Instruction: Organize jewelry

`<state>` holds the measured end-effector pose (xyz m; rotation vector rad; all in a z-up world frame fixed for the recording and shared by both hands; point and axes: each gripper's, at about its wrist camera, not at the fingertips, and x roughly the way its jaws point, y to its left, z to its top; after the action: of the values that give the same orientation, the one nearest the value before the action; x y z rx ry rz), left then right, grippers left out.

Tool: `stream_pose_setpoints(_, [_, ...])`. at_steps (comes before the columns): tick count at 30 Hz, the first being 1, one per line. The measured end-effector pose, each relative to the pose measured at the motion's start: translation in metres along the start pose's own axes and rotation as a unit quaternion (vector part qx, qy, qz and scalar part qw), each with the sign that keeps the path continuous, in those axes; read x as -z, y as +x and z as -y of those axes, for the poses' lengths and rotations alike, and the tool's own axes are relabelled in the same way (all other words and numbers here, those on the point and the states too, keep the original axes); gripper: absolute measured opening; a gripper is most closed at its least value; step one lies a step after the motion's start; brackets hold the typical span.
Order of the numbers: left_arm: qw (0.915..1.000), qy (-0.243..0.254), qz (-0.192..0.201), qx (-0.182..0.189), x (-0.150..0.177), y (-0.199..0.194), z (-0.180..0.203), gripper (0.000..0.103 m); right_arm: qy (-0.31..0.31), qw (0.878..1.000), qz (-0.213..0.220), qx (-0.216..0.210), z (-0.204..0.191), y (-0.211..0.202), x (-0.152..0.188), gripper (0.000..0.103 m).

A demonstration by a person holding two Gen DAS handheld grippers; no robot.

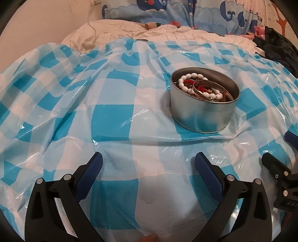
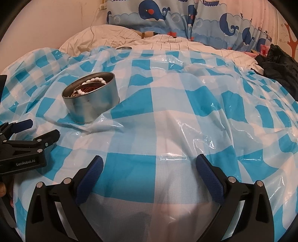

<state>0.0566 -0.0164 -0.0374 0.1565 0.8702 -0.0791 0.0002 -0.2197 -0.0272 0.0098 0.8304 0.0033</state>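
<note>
A round silver tin (image 1: 197,119) stands on the blue-and-white checked plastic sheet (image 1: 111,115). It holds a white bead bracelet (image 1: 188,87), red cord pieces and a metal bangle. My left gripper (image 1: 149,158) is open over the sheet, short of the tin, nothing between its fingers. In the right wrist view the same tin (image 2: 89,106) stands at upper left and my right gripper (image 2: 149,162) is open and empty over the sheet. The left gripper (image 2: 28,134) shows at that view's left edge, the right gripper's fingers (image 1: 273,163) at the other view's right edge.
The sheet covers a bed with a cream quilt (image 2: 149,44) behind it and whale-print pillows (image 2: 167,16) at the wall. A small round lid-like object (image 2: 123,48) lies at the sheet's far edge. Dark clothing (image 2: 279,61) is piled at the right.
</note>
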Motion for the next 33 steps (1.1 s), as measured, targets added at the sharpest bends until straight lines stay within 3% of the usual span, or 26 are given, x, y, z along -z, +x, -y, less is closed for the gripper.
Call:
stream_pose_setpoints(13, [0.999,-0.027,-0.018,0.031,-0.002,0.011,-0.007,0.095,-0.006,1.0,-0.003,0.011,-0.004,0.002,0.0,0.096])
stream_pose_setpoints(26, [0.9992,-0.024,-0.021,0.023,-0.006,0.011,-0.003,0.095,-0.006,1.0,-0.003,0.011,-0.004,0.002,0.0,0.096])
stream_pose_setpoints(30, [0.9998,-0.015,-0.011,0.007,-0.004,0.006,0.003,0.095,-0.007,1.0,-0.003,0.012,-0.004,0.003,0.0,0.096])
stream_pose_setpoints(33, [0.9996,-0.009,0.016,0.022,-0.002,-0.002,0.004,0.095,-0.007,1.0,-0.003,0.012,-0.005,0.002,0.0,0.096])
